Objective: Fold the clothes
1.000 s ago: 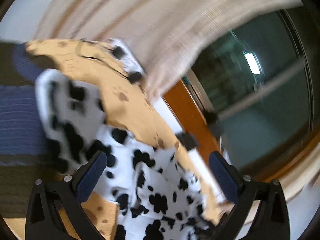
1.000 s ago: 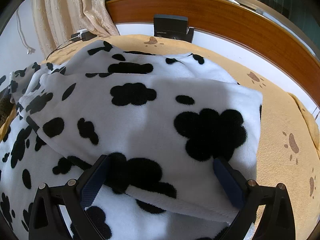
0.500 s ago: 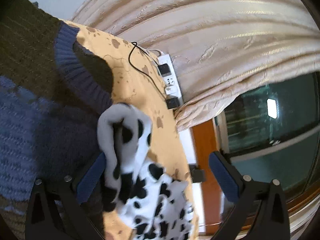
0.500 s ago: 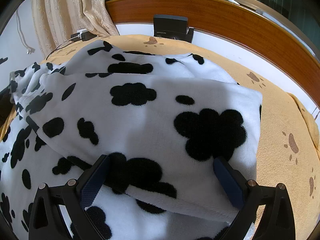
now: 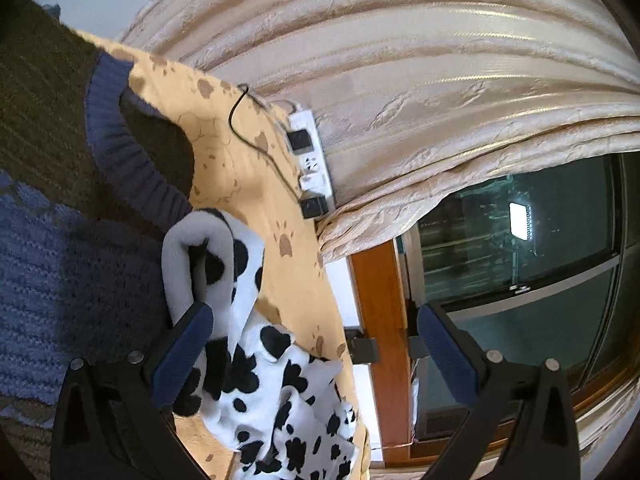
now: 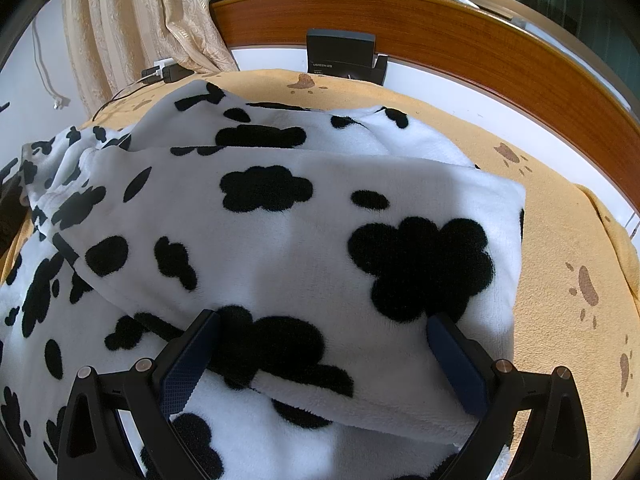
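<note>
A white fleece garment with black cow spots [image 6: 300, 240] lies folded on a tan paw-print cover [image 6: 560, 240]. My right gripper [image 6: 324, 356] is open and low over the garment, with the top folded layer's near edge between its two fingers. In the left wrist view the same garment [image 5: 256, 368] trails down the frame, and its rolled sleeve cuff [image 5: 192, 248] rests against a knitted sweater. My left gripper [image 5: 314, 354] is open, its left finger [image 5: 184, 352] right beside the cuff and nothing clamped.
A dark olive and blue knitted sweater [image 5: 60, 240] lies left of the cuff. A white power strip [image 5: 310, 160] with a black cable sits by the beige curtain [image 5: 420, 80]. A black box [image 6: 340, 52] stands against the wooden sill [image 6: 500, 60].
The left wrist view has swung away from the spread garment and onto the sweater and sleeve cuff, then closed in on the cuff. The right gripper has stayed still over the fold.
</note>
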`<state>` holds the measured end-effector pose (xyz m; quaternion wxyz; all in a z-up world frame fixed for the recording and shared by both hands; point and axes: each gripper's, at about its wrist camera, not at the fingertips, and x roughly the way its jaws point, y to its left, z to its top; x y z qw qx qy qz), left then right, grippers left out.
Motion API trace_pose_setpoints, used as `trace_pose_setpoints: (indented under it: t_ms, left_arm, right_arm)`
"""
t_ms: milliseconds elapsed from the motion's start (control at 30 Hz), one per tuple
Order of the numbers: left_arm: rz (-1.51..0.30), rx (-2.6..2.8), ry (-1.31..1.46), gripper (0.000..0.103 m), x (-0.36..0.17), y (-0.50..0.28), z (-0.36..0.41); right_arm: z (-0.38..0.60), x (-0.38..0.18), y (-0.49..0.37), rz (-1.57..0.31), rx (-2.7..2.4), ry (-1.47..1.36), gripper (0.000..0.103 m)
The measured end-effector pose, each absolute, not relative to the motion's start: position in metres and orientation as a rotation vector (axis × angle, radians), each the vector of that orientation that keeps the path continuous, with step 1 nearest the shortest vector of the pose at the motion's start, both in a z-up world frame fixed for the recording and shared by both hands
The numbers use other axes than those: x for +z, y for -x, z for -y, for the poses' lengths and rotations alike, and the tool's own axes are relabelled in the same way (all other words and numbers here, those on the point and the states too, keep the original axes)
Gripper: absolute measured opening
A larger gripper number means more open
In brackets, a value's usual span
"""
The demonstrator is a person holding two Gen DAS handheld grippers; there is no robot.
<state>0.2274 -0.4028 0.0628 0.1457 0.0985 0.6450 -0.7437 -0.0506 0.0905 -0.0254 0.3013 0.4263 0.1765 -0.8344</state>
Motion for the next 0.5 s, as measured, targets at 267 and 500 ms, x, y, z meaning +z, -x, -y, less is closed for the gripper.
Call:
trace_pose_setpoints:
  t_ms: [267, 500]
  left_arm:
    - [-1.905, -2.039, -0.306, 0.103, 0.046, -0.214, 0.423]
    - [-1.884, -1.983, -0.413, 0.103, 0.046, -0.202, 0.429]
  right_arm:
    - [-0.09, -0.025, 0.05, -0.468, -2.215, -1.131, 0.103]
    - [-0.09, -0.025, 0.05, -0.467, -2.216, -1.13, 0.103]
